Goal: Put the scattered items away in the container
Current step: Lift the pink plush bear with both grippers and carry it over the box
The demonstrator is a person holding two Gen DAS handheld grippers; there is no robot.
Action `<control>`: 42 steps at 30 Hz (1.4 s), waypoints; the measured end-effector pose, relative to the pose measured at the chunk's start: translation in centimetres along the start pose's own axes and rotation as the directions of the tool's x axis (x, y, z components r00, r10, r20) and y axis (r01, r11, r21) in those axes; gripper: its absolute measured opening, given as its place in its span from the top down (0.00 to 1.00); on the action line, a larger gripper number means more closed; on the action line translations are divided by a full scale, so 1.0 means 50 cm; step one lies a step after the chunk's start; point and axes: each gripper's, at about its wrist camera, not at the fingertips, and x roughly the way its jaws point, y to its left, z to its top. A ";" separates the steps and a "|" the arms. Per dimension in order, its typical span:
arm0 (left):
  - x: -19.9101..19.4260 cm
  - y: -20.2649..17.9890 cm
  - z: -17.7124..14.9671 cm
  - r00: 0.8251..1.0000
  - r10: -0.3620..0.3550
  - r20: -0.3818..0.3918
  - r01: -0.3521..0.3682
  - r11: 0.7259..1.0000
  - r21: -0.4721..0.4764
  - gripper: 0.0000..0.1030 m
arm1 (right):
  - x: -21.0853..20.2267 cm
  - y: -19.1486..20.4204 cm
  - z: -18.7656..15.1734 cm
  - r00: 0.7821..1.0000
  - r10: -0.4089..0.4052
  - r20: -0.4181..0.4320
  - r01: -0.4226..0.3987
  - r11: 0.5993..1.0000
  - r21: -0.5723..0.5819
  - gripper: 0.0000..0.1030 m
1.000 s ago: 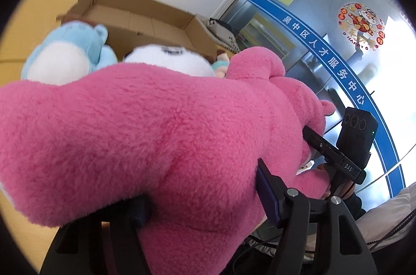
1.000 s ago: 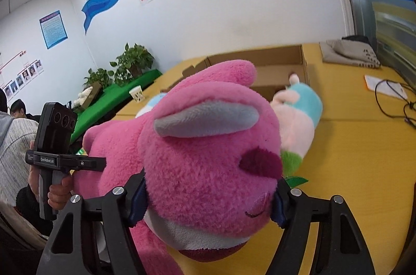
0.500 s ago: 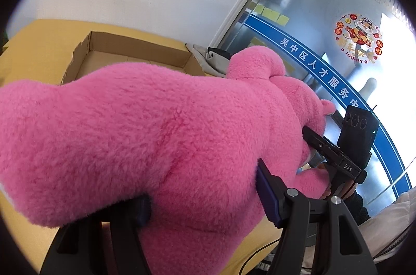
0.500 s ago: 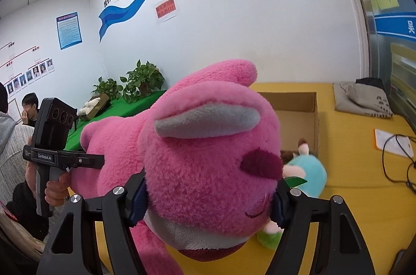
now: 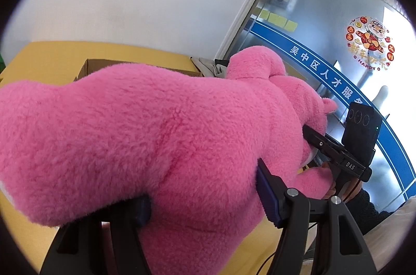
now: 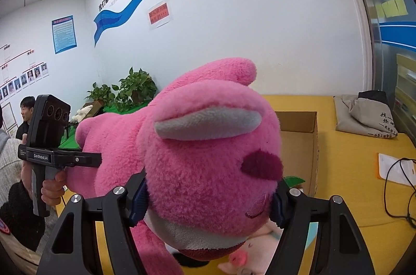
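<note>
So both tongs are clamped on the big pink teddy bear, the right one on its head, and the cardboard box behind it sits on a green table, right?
Not quite: the table under the cardboard box is yellow, as the right wrist view shows; the green surface is a separate one further back. The rest holds: the right tongs clamp the pink teddy bear by its head, and the left tongs clamp its body.

Right tongs [image 6: 208,199] clamped on the head of a big pink plush bear [image 6: 208,160], pads pressed into both sides of the face. Left tongs [image 6: 96,159] grip the bear's rear end, with a hand [image 6: 52,187] on the handle. Open cardboard box [image 6: 299,142] behind the bear on the yellow desk [image 6: 351,197]. Small pink-and-blue plush [image 6: 249,254] lies under the bear. Grey bag [image 6: 364,116] at the far right, with a white paper [image 6: 392,167] and a black cable [image 6: 390,194] nearer.
</note>
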 end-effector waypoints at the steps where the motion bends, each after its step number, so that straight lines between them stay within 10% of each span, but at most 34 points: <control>1: 0.008 0.006 0.013 1.000 -0.005 0.002 0.005 1.000 0.001 0.36 | 0.010 -0.009 0.013 1.000 0.000 0.002 0.000 1.000 0.001 0.25; 23: 0.316 0.195 0.261 0.998 -0.034 -0.060 0.034 0.999 -0.005 0.37 | 0.326 -0.244 0.182 1.000 -0.029 -0.001 0.029 0.999 0.029 0.26; 35: 0.525 0.310 0.242 0.975 -0.024 -0.223 0.001 0.995 -0.103 0.37 | 0.511 -0.401 0.122 0.979 -0.087 -0.184 0.118 0.979 0.164 0.26; 42: 0.589 0.341 0.199 0.939 0.001 -0.345 -0.048 0.991 -0.126 0.36 | 0.565 -0.433 0.071 0.929 -0.118 -0.350 0.226 0.931 0.285 0.26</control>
